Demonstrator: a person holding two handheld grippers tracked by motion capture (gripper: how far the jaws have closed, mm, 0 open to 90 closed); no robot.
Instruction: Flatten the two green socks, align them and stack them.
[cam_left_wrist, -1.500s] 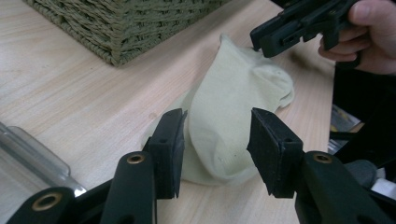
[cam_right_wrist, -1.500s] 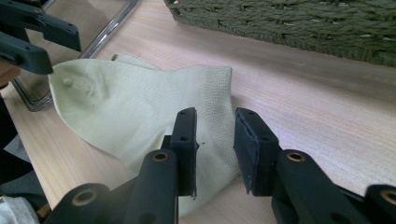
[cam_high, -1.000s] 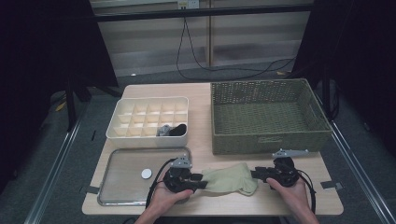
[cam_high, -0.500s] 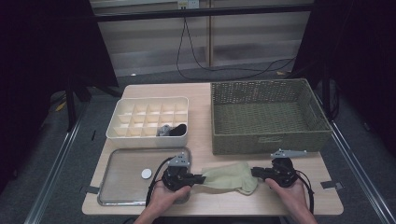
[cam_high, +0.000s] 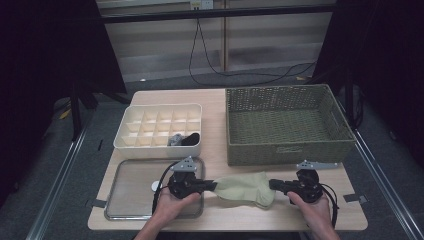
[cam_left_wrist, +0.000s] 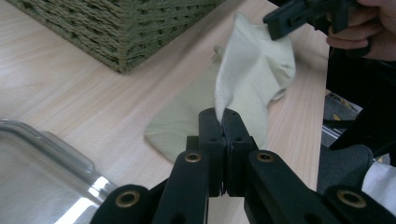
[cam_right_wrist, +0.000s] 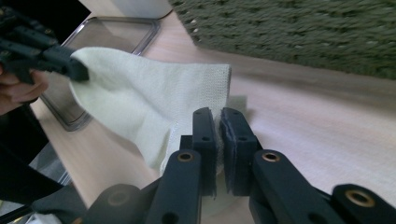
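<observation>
Table (cam_high: 220, 107): light wood top, long edges running left to right in the high view.

Wicker basket (cam_high: 285, 122): olive green, rectangular, fills the far right corner of the table, with its near wall about halfway to the near edge.

Metal tray (cam_high: 131, 187): shallow, at the near left corner, with a small white round object (cam_high: 156, 186) lying on it beside the left gripper.

Divided box (cam_high: 159, 129): cream, many small compartments, at the far left, just behind the tray. A dark item and a grey item (cam_high: 184, 139) sit in its near right compartments; what they are, I cannot tell.

Sock (cam_high: 242, 187): pale yellow-green, near the near edge of the table, in front of the basket and right of the tray. It spans between the two grippers. In the left gripper view its middle rests on the wood while the pinched end rises off it.

Left gripper (cam_high: 211, 186): jaws fully together on one end of the sock, fabric pinched between the pads; the jaws have just been closing.

Right gripper (cam_high: 273, 184): jaws nearly together, clamping the sock's other end, cloth visible in the narrow gap; these have also just been closing.
</observation>
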